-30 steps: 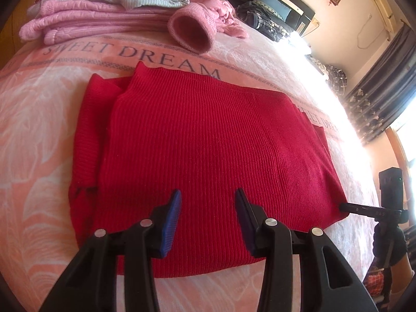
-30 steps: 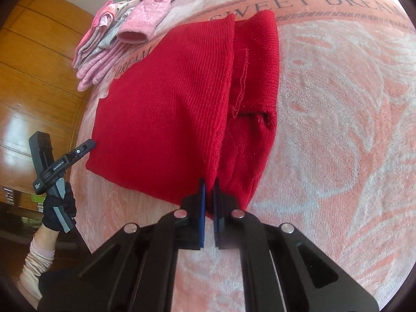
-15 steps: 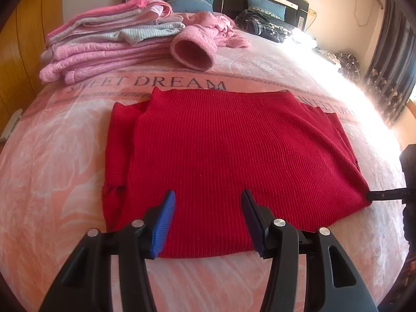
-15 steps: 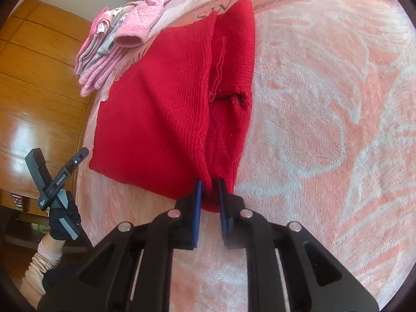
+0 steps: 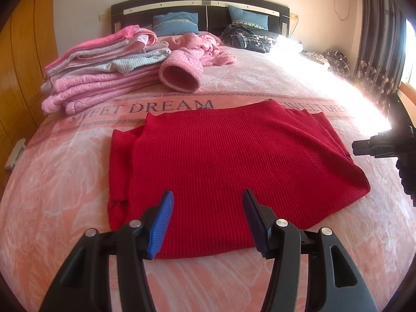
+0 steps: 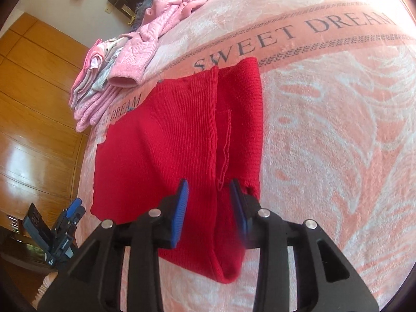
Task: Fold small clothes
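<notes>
1. Left tongs (image 5: 208, 223): jaws spread wide, empty, low in the left wrist frame, above the near edge of the red sweater (image 5: 223, 166).
2. Right tongs (image 6: 209, 208): jaws spread, gripping nothing, over the sweater's folded-in side; whether the pads touch the knit cannot be told.
3. Sweater: lies flat, folded, at frame centre on the pink blanket (image 5: 65, 182), just below the lettered band.
4. Right wrist view alone shows the sleeve (image 6: 240, 119) tucked beside the body panel, with a visible seam, and the wooden wardrobe (image 6: 33, 104) at left.
5. Left wrist view alone shows the headboard (image 5: 200, 2), blue pillows (image 5: 175, 22) and dark curtains (image 5: 377, 39) at upper right.
6. Surroundings: a stack of folded pink clothes (image 5: 104, 72) at upper left, a loose pink garment (image 5: 192, 57) beside it. Nothing lies over the sweater.
</notes>
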`<state>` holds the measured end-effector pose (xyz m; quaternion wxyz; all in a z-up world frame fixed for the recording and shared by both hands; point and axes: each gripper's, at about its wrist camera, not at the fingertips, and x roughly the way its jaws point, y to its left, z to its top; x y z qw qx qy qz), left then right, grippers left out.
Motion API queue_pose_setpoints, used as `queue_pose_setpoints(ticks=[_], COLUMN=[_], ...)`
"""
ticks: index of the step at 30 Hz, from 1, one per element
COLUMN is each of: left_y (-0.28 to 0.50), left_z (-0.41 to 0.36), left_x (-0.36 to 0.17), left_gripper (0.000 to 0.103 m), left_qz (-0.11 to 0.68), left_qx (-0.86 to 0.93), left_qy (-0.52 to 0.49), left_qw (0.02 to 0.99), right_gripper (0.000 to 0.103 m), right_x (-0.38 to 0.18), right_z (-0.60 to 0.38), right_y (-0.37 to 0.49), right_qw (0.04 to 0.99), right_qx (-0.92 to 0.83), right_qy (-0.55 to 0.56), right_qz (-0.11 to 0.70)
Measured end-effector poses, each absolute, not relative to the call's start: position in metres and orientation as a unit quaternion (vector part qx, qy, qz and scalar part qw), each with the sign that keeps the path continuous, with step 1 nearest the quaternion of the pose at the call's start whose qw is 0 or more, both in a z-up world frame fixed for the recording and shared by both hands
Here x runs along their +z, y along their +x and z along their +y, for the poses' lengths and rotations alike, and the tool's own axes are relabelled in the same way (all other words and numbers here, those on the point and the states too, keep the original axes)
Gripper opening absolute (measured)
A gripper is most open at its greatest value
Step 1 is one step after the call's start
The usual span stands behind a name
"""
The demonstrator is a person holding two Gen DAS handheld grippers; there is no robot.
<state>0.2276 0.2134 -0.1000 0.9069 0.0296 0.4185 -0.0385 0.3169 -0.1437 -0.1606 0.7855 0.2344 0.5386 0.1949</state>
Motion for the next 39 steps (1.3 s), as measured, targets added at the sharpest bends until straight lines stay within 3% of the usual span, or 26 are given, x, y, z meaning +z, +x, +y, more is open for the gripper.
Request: queue_pose_setpoints(ticks=[4, 10, 19, 21, 23, 31, 34, 37, 39], left_y=[0.228, 0.244, 0.258, 0.259, 0.260, 0.263, 0.264, 0.267, 0.269], left_z=[0.210, 0.224, 0.245, 0.246, 0.247, 0.246, 0.246, 0.249, 0.250], left_x=[-0.102, -0.119, -0.139, -0.142, -0.146, -0.155, -0.154, -0.148, -0.142], left_gripper=[0.056, 0.063, 0.063, 0.064, 0.064, 0.067, 0.068, 0.068, 0.068], left_qz=[0.420, 0.446, 0.470, 0.472, 0.477, 0.482, 0.485, 0.483, 0.478], left_qx=[-0.043, -0.041, -0.041, -0.044, -0.049, -0.053, -0.052, -0.051, -0.050], left_qy=[0.031, 0.002, -0.024, -0.025, -0.030, -0.020, -0.028, -0.041, -0.049], left_qw=[0.906, 0.894, 0.881, 0.880, 0.877, 0.874, 0.873, 0.873, 0.876], right_gripper=[0.034, 0.042, 0.043, 0.033, 0.004, 0.005, 0.014, 0.016, 0.026], right_x=[-0.157, -0.152, -0.172, -0.175, -0.174, -0.171, -0.179, -0.163, -0.151], right_z=[-0.133, -0.126, -0.099, -0.094, -0.090, -0.108, -0.113, -0.120, -0.123], right_y=[0.342, 0.373, 0.405, 0.408, 0.412, 0.416, 0.411, 0.402, 0.392], right_qw=[0.793, 0.803, 0.802, 0.807, 0.812, 0.823, 0.816, 0.822, 0.827], right_qx=[0.188, 0.167, 0.134, 0.129, 0.121, 0.085, 0.084, 0.099, 0.102], right_qy=[0.239, 0.227, 0.193, 0.183, 0.165, 0.175, 0.197, 0.200, 0.182], right_qz=[0.528, 0.525, 0.549, 0.547, 0.547, 0.533, 0.537, 0.524, 0.522])
